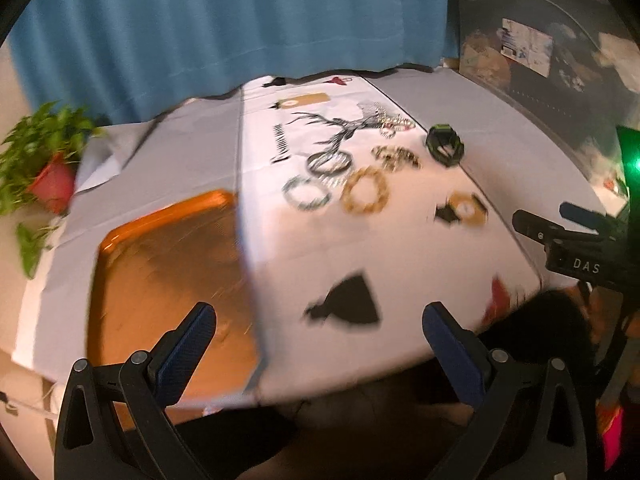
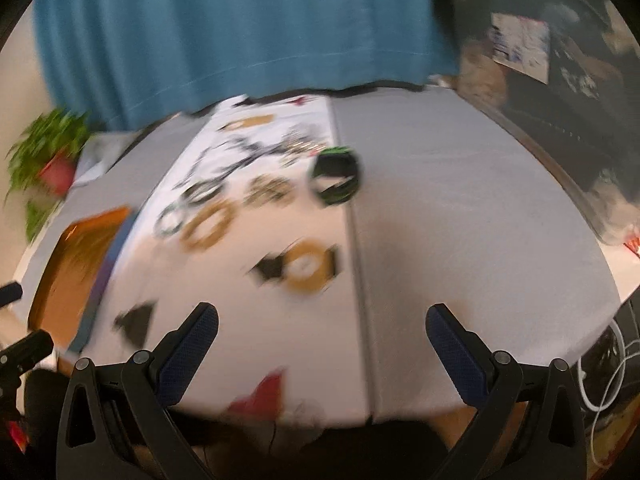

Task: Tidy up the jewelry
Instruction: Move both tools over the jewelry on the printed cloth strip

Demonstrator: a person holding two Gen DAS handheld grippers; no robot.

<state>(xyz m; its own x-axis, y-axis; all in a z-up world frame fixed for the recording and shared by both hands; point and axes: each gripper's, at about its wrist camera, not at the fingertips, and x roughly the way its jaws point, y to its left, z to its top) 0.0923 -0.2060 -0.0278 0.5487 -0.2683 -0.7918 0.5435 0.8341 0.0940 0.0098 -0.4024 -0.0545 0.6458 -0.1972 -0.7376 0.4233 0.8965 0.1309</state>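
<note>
Gold and beaded bracelets [image 1: 365, 195] lie clustered mid-table on the white printed cloth [image 1: 320, 248], a black-and-green band [image 2: 335, 176] just beside the cloth's right edge. Orange tray [image 1: 160, 264] sits at the cloth's left edge, bare inside. Left gripper [image 1: 316, 322] and right gripper [image 2: 320, 324] both hover spread wide, empty, over the near table edge; grey tabletop [image 2: 460, 220] lies open to the right.

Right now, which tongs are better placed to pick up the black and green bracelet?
The right tongs, probably. In their view the black and green bracelet lies nearly straight ahead. For the left tongs it sits far to the right, and the orange tray is nearer. Both are open and empty.
</note>
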